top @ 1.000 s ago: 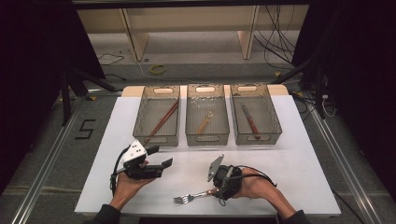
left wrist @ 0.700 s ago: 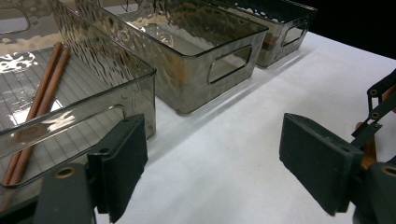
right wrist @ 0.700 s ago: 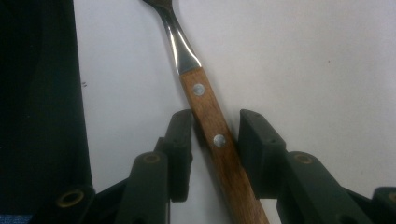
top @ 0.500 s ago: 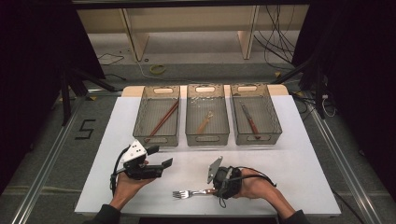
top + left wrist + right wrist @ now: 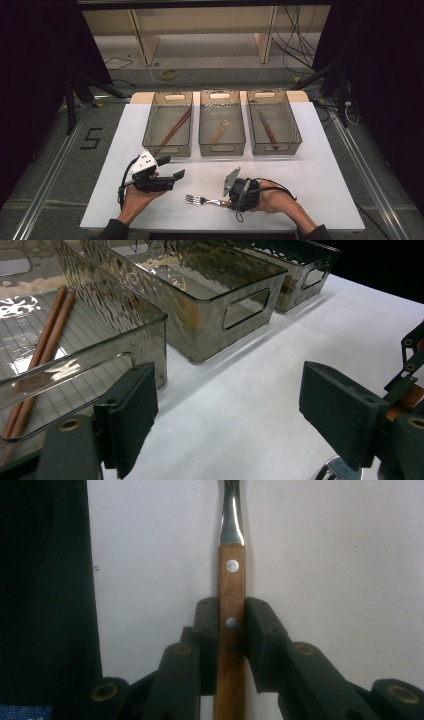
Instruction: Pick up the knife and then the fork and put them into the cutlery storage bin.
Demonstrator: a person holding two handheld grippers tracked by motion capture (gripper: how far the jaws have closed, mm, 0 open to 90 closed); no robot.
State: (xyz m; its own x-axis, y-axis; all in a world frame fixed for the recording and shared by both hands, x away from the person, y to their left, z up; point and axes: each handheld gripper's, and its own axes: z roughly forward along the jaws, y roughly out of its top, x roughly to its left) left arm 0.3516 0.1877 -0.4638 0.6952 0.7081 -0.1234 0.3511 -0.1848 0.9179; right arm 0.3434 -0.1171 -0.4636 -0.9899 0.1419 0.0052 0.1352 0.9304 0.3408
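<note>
A fork (image 5: 201, 201) with a wooden handle lies on the white table near its front edge, tines pointing left. My right gripper (image 5: 229, 202) holds its handle. In the right gripper view both pads press on the wooden handle (image 5: 231, 580), one from each side; the right gripper (image 5: 231, 625) has just been closing and is now shut on the fork. My left gripper (image 5: 171, 168) is held above the table to the fork's left, jaws wide apart. Nothing is between the jaws of the left gripper (image 5: 225, 420).
Three clear smoky bins stand in a row at the back of the table. The left bin (image 5: 150, 131) holds chopsticks (image 5: 45, 345), the middle bin (image 5: 202, 131) a small wooden-handled utensil, the right bin (image 5: 296, 131) a wooden-handled knife (image 5: 267, 130).
The right gripper's jaws have closed onto the fork's handle, and the fork has shifted slightly away from the front edge. Both hands stay where they were.
</note>
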